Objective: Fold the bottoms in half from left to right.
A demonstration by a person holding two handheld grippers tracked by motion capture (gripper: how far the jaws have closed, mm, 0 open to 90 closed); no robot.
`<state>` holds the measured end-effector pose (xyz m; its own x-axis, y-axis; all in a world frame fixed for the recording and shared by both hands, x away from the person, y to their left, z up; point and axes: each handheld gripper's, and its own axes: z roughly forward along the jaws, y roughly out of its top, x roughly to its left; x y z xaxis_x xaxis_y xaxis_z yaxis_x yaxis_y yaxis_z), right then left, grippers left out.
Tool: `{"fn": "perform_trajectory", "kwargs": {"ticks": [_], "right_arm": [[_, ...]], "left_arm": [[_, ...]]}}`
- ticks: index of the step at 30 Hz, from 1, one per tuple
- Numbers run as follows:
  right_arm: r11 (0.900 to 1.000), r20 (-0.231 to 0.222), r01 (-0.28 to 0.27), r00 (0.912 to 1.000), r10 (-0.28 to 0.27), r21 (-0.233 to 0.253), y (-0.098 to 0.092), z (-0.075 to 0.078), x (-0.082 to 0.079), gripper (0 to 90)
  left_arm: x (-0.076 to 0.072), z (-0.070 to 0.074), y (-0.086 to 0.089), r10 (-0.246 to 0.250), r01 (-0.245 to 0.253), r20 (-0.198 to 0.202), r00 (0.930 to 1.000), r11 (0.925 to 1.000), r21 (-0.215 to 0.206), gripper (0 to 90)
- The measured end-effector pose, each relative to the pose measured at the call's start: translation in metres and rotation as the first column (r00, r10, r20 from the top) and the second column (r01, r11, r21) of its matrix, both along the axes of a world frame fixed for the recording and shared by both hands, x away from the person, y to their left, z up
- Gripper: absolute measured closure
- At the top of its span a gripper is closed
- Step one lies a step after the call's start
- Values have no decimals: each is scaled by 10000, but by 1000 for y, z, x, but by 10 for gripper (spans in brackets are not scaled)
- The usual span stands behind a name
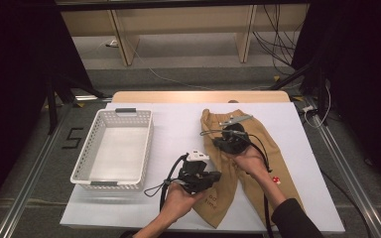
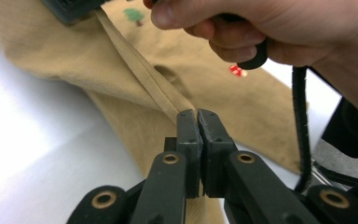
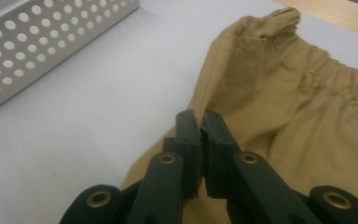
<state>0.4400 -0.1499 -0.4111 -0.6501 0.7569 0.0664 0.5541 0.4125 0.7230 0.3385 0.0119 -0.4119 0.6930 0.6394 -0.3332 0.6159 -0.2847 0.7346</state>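
A pair of small tan trousers lies flat on the white table cover, waistband toward the far side, with a red mushroom print on one leg. My left gripper is at the trousers' left edge low down. In the left gripper view its jaws are shut on a lifted fold of the tan cloth. My right gripper is higher up the same left edge. In the right gripper view its jaws pinch the side seam below the elastic waistband.
A white perforated basket stands empty on the left of the table cover. The table's far wooden edge lies beyond the trousers. Cables trail from both grippers toward the person.
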Motion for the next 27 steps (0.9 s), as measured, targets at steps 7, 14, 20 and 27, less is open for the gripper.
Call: {"fn": "perform_trajectory", "kwargs": {"ticks": [7,14,20,27], "right_arm": [[9990,-14,437,9990,-436,100,-26,6,-5,863],[9967,204,806,9965,-808,111,-47,13,-11,864],[9926,279,1202,9923,-1207,190,-67,15,-16,864],[9891,385,1462,9884,-1466,150,-85,16,-22,864]], "left_arm": [[1,9,-17,-310,313,126,9994,9992,-238,870],[3,17,-36,-604,608,88,9981,9965,-580,869],[4,16,-51,-830,822,-71,9965,9936,-776,869],[5,15,-70,-1132,1117,-159,9934,9908,-765,867]]}}
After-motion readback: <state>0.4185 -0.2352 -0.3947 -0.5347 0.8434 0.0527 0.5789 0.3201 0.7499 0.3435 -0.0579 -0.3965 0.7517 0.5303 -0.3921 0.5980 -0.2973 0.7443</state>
